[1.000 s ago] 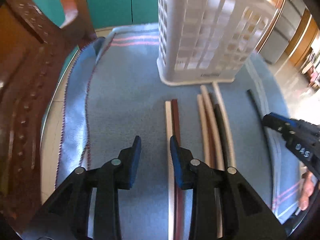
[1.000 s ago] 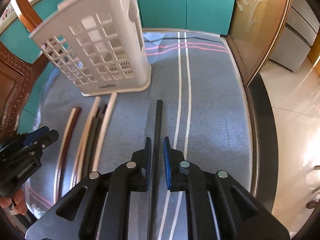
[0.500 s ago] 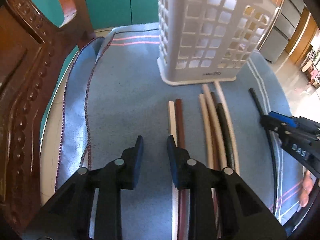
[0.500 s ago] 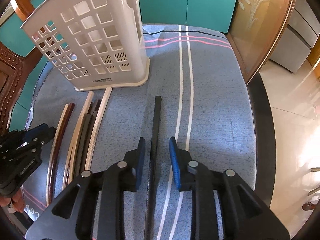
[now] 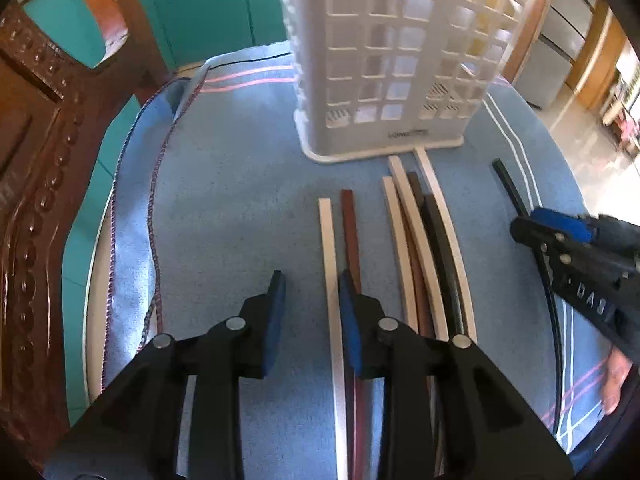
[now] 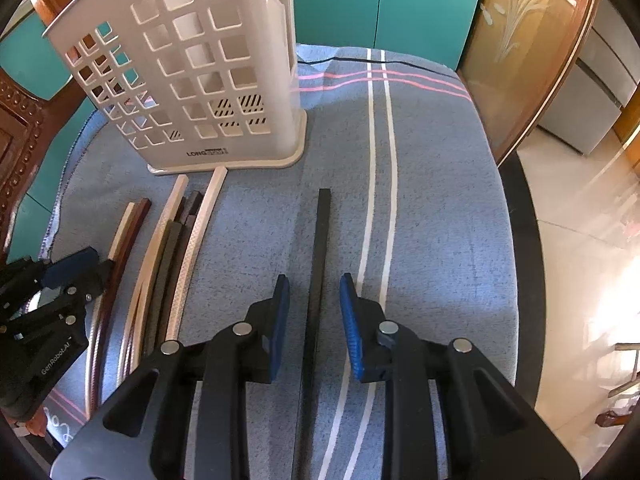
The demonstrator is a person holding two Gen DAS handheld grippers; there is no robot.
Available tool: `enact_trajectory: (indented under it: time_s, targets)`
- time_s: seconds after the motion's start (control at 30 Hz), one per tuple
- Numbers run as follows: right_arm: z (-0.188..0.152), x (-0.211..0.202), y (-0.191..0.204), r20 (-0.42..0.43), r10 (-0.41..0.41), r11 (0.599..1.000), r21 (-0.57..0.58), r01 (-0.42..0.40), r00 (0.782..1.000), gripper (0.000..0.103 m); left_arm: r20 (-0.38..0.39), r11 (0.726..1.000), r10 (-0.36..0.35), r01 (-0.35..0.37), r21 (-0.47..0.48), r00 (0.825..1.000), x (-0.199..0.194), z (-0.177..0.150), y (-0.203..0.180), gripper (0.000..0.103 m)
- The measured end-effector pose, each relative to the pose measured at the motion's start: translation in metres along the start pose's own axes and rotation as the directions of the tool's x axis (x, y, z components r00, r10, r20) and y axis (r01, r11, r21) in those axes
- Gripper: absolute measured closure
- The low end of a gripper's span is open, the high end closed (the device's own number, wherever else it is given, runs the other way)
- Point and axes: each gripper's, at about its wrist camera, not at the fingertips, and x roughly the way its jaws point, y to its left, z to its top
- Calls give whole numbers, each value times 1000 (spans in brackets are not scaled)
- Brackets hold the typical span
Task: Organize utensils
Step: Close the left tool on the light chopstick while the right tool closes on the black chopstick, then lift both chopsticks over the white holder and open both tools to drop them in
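Note:
Several long chopsticks lie on a blue cloth in front of a white slotted holder (image 5: 392, 60), which also shows in the right wrist view (image 6: 208, 80). My left gripper (image 5: 310, 288) is open and low over a cream chopstick (image 5: 329, 248), with a dark red chopstick (image 5: 351, 232) just beside its right finger. A bundle of cream, brown and black chopsticks (image 5: 424, 248) lies to the right. My right gripper (image 6: 311, 292) is open and straddles a lone black chopstick (image 6: 322, 232) without touching it.
A carved wooden chair (image 5: 36, 184) stands close at the left of the table. The round table's edge (image 6: 524, 264) drops to a tiled floor on the right. Teal cabinets (image 6: 384, 0) stand behind the holder.
Both grippers have opened wider. The right one had its jaws close on the black chopstick and now stands apart from it. The left gripper shifted so the cream chopstick lies between its fingers.

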Motion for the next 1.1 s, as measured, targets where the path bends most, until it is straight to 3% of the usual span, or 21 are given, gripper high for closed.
enact_trajectory:
  time_s: [0.1, 0.17, 0.23, 0.27, 0.37, 0.5, 0.63, 0.73, 0.93, 1.03, 1.1]
  targets:
    - [-1, 1, 5, 14, -35, 999, -19, 35, 999, 77, -2, 1000, 6, -6, -13, 1000, 5, 4, 2, 72]
    - [-2, 1, 8, 14, -51, 998, -47, 52, 999, 77, -1, 1000, 10, -10, 11, 1000, 7, 5, -4, 84]
    - [-3, 1, 14, 9, -26, 997, -68, 26, 1000, 90, 1, 999, 0, 0, 38, 1000, 7, 5, -9, 95]
    - [-4, 1, 17, 9, -20, 997, -72, 20, 1000, 95, 5, 999, 14, -14, 50, 1000, 8, 5, -14, 96]
    - [-8, -4, 20, 20, 15, 998, -67, -14, 1000, 97, 24, 998, 8, -9, 54, 1000, 5, 4, -18, 96]
    - [-11, -34, 17, 94, 62, 997, -53, -57, 994, 97, 130, 995, 23, -35, 88, 991, -31, 2, -30, 96]
    - [-17, -91, 7, 207, 151, 989, -36, -147, 967, 97, 251, 993, 4, -32, 111, 968, -83, -4, -40, 96]
    - [-21, -132, -2, 283, 205, 979, -46, -200, 937, 97, 344, 994, -26, -13, 112, 939, -131, -11, -39, 96]
    - [-23, -219, -24, 437, 287, 955, -60, -291, 853, 97, 532, 992, -115, 67, 108, 839, -231, -1, -15, 96]
    - [-18, -257, -28, 526, 315, 940, -61, -335, 790, 96, 618, 990, -144, 122, 78, 773, -268, 9, 0, 96]
    - [-6, -282, -31, 615, 316, 931, -53, -362, 722, 96, 684, 985, -146, 167, 36, 715, -285, 25, 11, 96]
